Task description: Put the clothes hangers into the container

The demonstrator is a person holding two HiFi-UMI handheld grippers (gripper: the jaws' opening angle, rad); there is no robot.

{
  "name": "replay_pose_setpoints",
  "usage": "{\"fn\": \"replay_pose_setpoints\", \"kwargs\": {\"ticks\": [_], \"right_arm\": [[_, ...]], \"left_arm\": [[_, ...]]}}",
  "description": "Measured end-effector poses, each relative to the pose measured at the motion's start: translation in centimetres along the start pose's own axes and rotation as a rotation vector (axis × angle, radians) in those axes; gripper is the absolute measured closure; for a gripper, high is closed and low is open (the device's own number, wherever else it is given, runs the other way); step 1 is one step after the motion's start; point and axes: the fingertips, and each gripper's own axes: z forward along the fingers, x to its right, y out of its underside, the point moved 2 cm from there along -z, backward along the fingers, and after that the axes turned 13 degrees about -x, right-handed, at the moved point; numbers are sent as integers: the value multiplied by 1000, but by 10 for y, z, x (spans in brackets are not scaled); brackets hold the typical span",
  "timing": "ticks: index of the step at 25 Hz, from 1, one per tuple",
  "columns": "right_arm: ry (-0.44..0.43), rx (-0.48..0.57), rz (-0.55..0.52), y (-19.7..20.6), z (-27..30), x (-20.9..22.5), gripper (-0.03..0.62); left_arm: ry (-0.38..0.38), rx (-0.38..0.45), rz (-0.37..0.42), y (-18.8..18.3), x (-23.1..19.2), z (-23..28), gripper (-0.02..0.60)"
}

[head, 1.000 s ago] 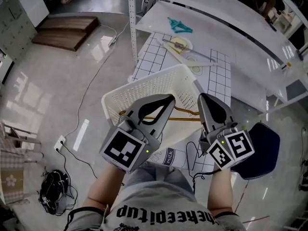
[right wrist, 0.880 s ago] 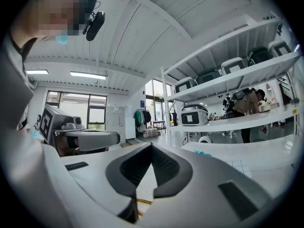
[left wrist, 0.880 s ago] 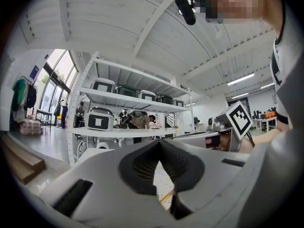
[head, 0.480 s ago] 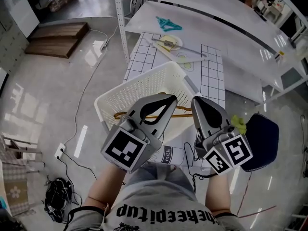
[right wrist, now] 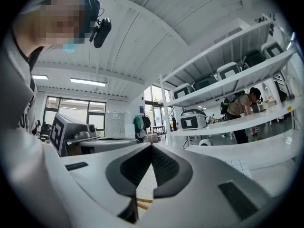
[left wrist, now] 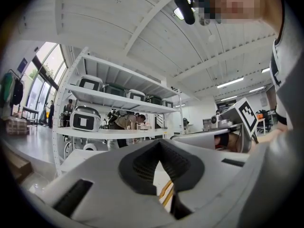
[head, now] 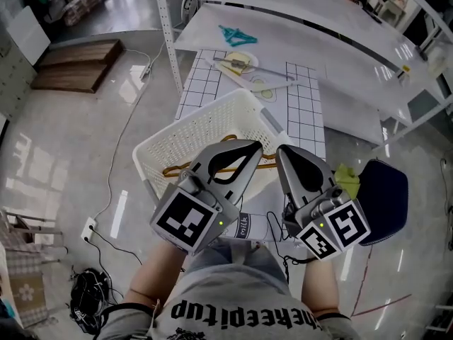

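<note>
I see a brown hanger (head: 173,168) lying inside the white basket (head: 212,115). Near its near rim I hold the left gripper (head: 255,147) and right gripper (head: 282,151), both pressed together, empty. A teal hanger (head: 237,34) lies far beyond.

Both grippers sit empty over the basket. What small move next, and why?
Probably carry the right gripper forward past the basket toward the pale hanger beyond it, opening its shut jaws: a brown hanger lies inside, but this one and the teal hanger are outside.
</note>
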Motion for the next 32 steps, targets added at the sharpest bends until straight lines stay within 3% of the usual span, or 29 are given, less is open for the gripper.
{"fn": "replay_pose_setpoints", "kwargs": {"ticks": [32], "right_arm": [[9,5,-16,2,-13,-7,599]], "left_arm": [[22,-3,4,-1,18,3,568]]}}
